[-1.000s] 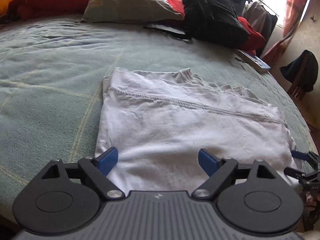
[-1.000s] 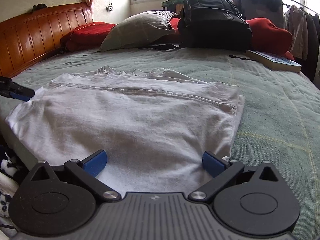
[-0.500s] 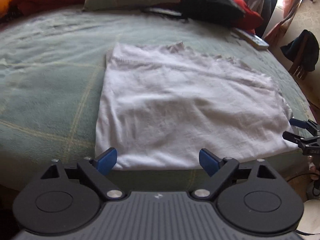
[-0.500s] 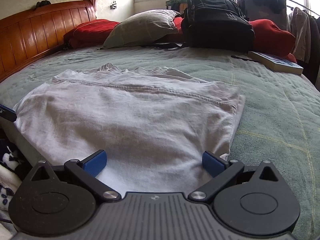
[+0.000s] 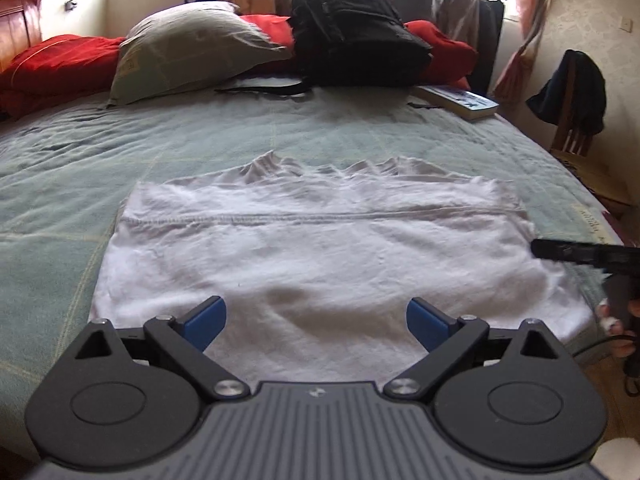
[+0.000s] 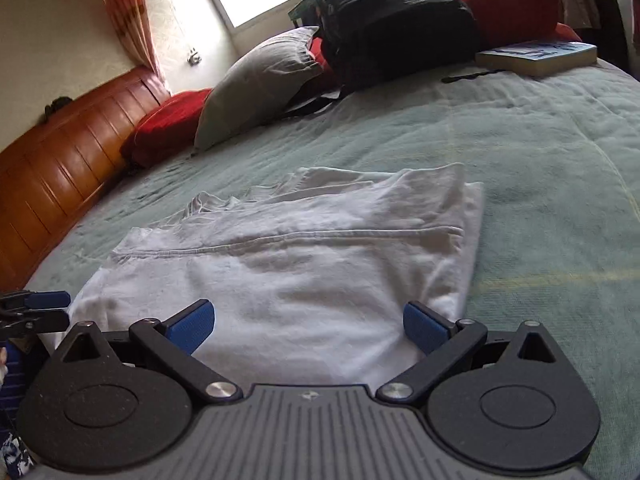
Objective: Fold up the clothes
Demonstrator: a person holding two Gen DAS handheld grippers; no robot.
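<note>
A white garment (image 5: 312, 256) lies folded flat on the green bedspread (image 5: 60, 184), with a stitched hem running across it and bunched fabric at its far edge. My left gripper (image 5: 316, 320) hovers open over the garment's near edge, its blue pads empty. In the right wrist view the same garment (image 6: 300, 264) spreads ahead of my right gripper (image 6: 308, 326), also open and empty, near the garment's right corner. A blurred finger (image 5: 560, 250) of the right gripper enters at the garment's right side. A blue pad of the left gripper's fingers (image 6: 46, 300) shows at the garment's left corner.
At the far side of the bed lie a grey pillow (image 5: 192, 48), red bedding (image 5: 52, 64), a black backpack (image 5: 356, 36) and a book (image 5: 460, 100). A wooden headboard (image 6: 60, 160) runs along the left. A chair draped with dark cloth (image 5: 572, 92) stands beside the bed.
The left gripper's view dipped toward the bed edge, then rose level again over the garment's near edge. The right gripper rolled to one side. Both stayed open; the garment has not moved.
</note>
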